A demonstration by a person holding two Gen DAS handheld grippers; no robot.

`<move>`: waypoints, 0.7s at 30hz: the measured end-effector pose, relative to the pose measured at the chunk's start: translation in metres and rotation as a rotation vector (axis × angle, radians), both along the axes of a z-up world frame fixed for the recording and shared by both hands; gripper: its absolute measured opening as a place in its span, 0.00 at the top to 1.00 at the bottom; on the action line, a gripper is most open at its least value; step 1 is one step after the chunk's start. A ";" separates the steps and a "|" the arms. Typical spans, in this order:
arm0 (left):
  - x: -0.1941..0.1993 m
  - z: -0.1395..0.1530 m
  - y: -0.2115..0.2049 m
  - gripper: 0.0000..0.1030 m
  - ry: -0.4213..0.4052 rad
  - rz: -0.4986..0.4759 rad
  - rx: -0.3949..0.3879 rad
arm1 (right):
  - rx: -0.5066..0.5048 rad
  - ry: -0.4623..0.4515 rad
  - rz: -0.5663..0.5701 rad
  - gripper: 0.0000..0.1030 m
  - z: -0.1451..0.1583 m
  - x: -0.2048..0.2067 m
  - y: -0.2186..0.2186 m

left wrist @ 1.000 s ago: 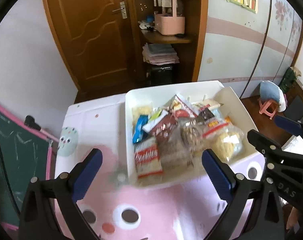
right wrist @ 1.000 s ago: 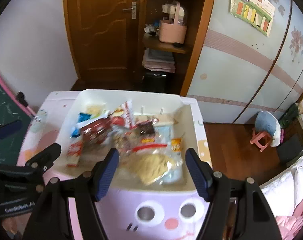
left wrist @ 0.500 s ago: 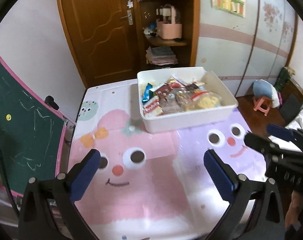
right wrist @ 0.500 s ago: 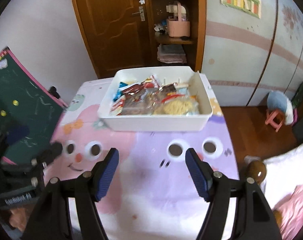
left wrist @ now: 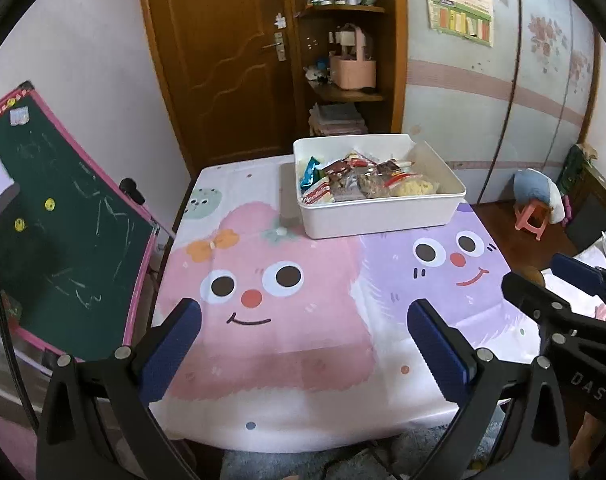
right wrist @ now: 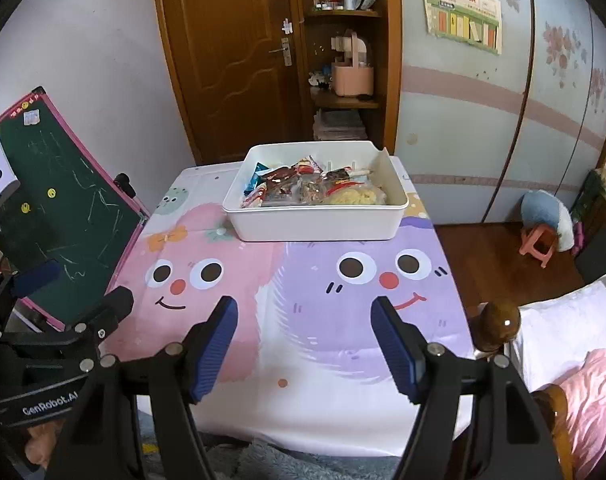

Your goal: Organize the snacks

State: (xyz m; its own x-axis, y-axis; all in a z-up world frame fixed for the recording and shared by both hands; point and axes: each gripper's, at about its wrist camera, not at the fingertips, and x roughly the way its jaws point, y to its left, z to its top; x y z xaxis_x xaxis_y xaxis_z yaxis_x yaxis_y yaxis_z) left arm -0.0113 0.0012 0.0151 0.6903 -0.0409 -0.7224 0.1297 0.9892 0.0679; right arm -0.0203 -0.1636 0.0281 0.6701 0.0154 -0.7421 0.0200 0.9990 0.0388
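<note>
White bin (right wrist: 317,226) packed with snack packets (right wrist: 303,192) at the table's far edge — left gripper (left wrist: 303,344) and right gripper (right wrist: 305,344) both gape empty, well short of it, so the task seems finished

The snack packets (left wrist: 363,184) overlap in the white bin (right wrist: 315,224), so lower ones stay hidden and their print is too small to read. At nine o'clock, the chalkboard (left wrist: 63,220) runs off frame.

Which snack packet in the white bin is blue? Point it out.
The blue packet, standing at the far left end of the white bin; the other wrappers are red, brown or clear.
</note>
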 end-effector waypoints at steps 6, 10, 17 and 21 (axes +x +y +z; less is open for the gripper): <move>0.003 -0.007 0.005 0.01 0.025 0.019 -0.023 | 0.009 -0.011 0.008 0.32 0.000 -0.003 0.001; 0.005 -0.010 0.006 0.01 0.038 0.028 -0.031 | 0.015 -0.002 0.014 0.32 -0.004 -0.003 0.002; 0.007 -0.011 0.007 0.01 0.041 0.028 -0.031 | 0.023 0.005 0.022 0.32 -0.007 -0.001 0.003; 0.007 -0.011 0.007 0.01 0.041 0.029 -0.034 | 0.027 0.010 0.023 0.32 -0.010 0.001 0.003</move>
